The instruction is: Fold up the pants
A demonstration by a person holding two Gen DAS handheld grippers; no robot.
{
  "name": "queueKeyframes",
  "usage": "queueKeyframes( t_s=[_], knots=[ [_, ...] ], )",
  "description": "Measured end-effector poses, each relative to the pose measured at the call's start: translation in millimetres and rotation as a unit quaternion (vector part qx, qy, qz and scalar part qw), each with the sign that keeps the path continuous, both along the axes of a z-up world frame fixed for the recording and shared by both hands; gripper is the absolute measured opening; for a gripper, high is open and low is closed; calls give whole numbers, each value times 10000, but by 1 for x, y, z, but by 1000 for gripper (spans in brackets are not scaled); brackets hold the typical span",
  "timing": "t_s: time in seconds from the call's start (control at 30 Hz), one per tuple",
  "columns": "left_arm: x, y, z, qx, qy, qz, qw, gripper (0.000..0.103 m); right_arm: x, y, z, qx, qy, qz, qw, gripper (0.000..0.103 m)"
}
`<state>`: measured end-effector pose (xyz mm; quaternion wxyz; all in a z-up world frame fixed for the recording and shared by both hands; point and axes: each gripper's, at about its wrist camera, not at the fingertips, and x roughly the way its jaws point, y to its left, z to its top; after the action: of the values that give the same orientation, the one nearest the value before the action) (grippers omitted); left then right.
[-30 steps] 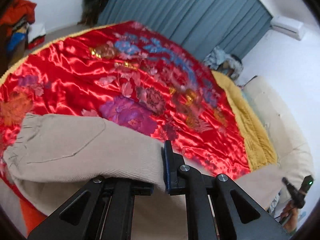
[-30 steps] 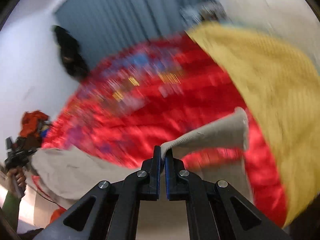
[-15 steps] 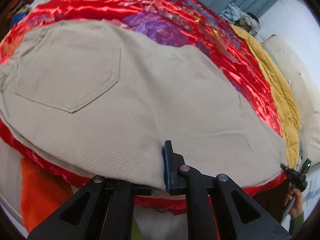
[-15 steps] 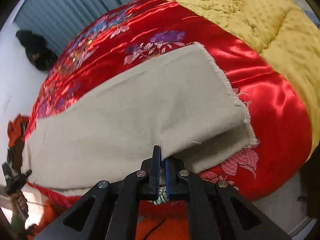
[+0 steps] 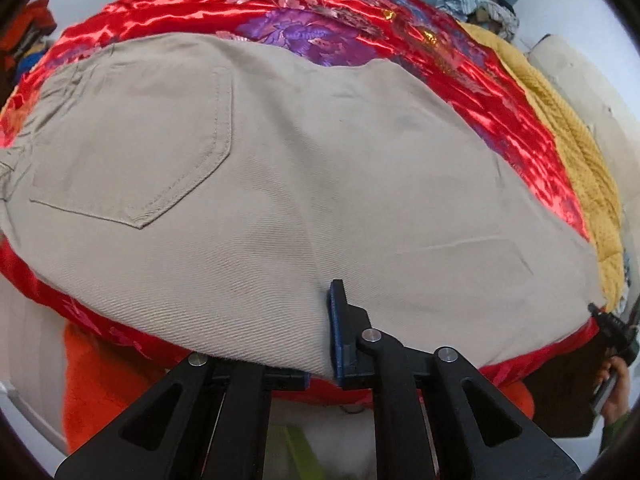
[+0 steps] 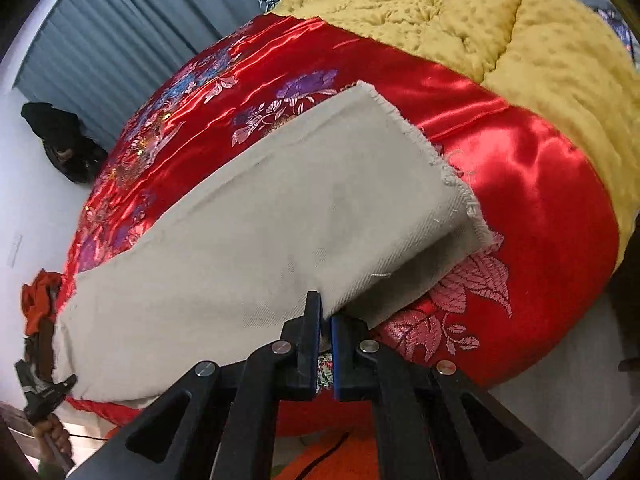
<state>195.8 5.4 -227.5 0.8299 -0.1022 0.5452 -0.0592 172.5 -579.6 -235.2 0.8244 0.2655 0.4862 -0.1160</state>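
Beige pants (image 5: 280, 180) lie spread on the red satin bed cover (image 5: 400, 12), back pocket (image 5: 140, 140) up. My left gripper (image 5: 320, 300) pinches the near edge by the seat; cloth drapes over its left finger and its jaws are starting to open. In the right wrist view the folded leg (image 6: 260, 220) runs left to right, its frayed hem (image 6: 440, 168) at the far end. My right gripper (image 6: 325, 300) holds the leg's near edge between its pads, jaws also starting to open. Each view shows the other gripper in a hand: right (image 5: 612, 328), left (image 6: 44, 392).
A yellow knobbly blanket (image 6: 480, 20) covers the bed beyond the red cover (image 6: 540, 200). Blue curtains (image 6: 120, 40) hang behind, with a black bag (image 6: 60, 140) on the wall. Orange cloth (image 5: 100, 380) hangs below the bed's near edge. A cream sofa (image 5: 580, 80) stands at the right.
Both grippers came down toward the bed and tipped downward, laying the lifted pants flat on the red cover. Over the last half second little has shifted.
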Motion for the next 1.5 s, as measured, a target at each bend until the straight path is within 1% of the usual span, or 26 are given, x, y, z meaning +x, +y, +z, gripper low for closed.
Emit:
queueKeyframes(
  t_s=[0.03, 0.07, 0.1, 0.13, 0.17, 0.2, 0.23, 0.37, 0.5, 0.57, 0.83, 0.97, 1.13, 1.23, 1.33, 1.4, 1.47, 1.5],
  knots=[
    [-1, -2, 3, 99, -30, -8, 9999, 13, -1, 2, 3, -102, -18, -33, 9999, 14],
    [-2, -4, 6, 226, -75, -9, 9997, 16, -3, 3, 5, -185, -6, -89, 9998, 24],
    [-4, -6, 9, 350, -111, -14, 9993, 20, -6, 3, 7, -246, -11, -157, 9996, 30],
    [-5, -9, 11, 418, -136, -15, 9990, 31, -9, 3, 10, -267, -60, -219, 9994, 42],
    [-8, -11, 15, 524, -180, -2, 9985, 47, -14, 2, 15, -313, -110, -305, 9990, 53],
    [-10, -11, 18, 586, -225, 18, 9980, 52, -20, 2, 19, -415, -137, -400, 9982, 55],
    [-13, -11, 20, 641, -284, 27, 9975, 57, -26, 1, 24, -509, -174, -482, 9974, 56],
    [-14, -10, 25, 747, -320, 13, 9967, 57, -47, -2, 30, -535, -235, -738, 9956, 56],
    [-17, -7, 29, 794, -337, 61, 9963, 57, -66, 0, 27, -474, -252, -1029, 9932, 56],
    [-19, -6, 31, 841, -358, 54, 9958, 57, -73, 6, 25, -428, -271, -1087, 9928, 56],
    [-25, -2, 37, 873, -430, 76, 9952, 57, -84, 37, 25, -355, -356, -993, 9938, 56],
    [-33, 3, 40, 965, -491, 112, 9941, 57, -89, 55, 35, -371, -517, -946, 9935, 56],
    [-48, 22, 43, 1084, -594, 288, 9919, 57, -95, 82, 51, -372, -776, -920, 9920, 56],
    [-54, 25, 51, 1136, -740, 288, 9903, 57, -95, 102, 58, -411, -892, -801, 9919, 59],
    [-57, 14, 64, 1163, -937, 168, 9886, 59, -87, 117, 63, -420, -918, -529, 9935, 60],
    [-55, -6, 73, 1094, -998, -74, 9890, 62, -79, 121, 70, -435, -1020, -403, 9930, 60],
    [-48, -35, 78, 992, -982, -441, 9892, 67, -68, 116, 78, -415, -1191, -353, 9914, 60],
    [-44, -46, 79, 946, -970, -604, 9889, 68, -61, 111, 81, -428, -1296, -349, 9900, 60]
  ],
)
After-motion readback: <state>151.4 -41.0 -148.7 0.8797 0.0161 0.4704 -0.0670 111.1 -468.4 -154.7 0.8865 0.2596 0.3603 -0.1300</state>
